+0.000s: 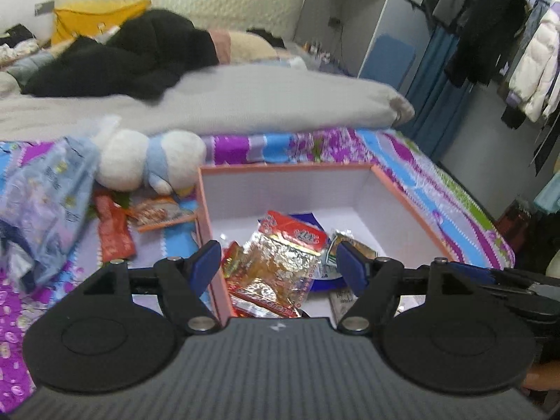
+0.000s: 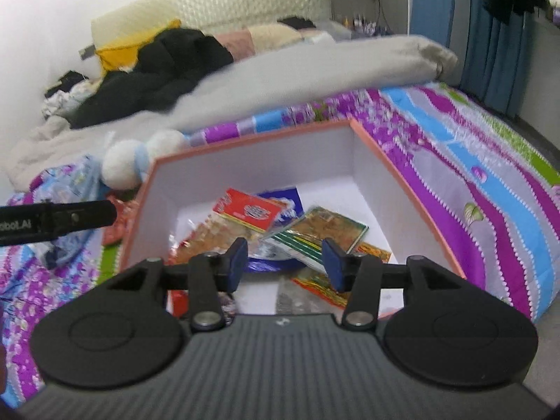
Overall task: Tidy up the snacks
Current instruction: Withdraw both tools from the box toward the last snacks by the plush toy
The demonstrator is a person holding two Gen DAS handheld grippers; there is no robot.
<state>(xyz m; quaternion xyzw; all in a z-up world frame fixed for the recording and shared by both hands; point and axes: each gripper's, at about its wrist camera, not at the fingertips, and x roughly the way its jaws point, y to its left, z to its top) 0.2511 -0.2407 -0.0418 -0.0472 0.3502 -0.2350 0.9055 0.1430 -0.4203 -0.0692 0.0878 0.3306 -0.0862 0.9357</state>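
Snacks lie mostly in the box (image 1: 392,189), an open carton with pink edges and white inner walls that sits on the bed's patterned quilt (image 1: 437,189), straight ahead of and below both tongs. Seen from the left tongs (image 1: 278,266), a foil-and-red packet (image 1: 280,262) lies in the box just beyond their tips, with a blue wrapper (image 1: 308,217) behind it and a green-edged packet (image 1: 337,239) by their right tip. Seen from the right tongs (image 2: 285,262), the red packet (image 2: 250,210) lies ahead and left, the green-striped packet (image 2: 322,231) just ahead, and an orange foil packet (image 2: 316,285) under their right tip.

The left tongs are spread wide with nothing pinched between them. The right tongs are parted less far and grip nothing.

Outside the box, left of the left tongs, a red packet (image 1: 113,231) and an orange packet (image 1: 157,213) rest on the quilt beside a pale blue plastic bag (image 1: 49,189). A white and blue plush toy (image 1: 150,161) lies beyond them, just outside the box's far left corner.
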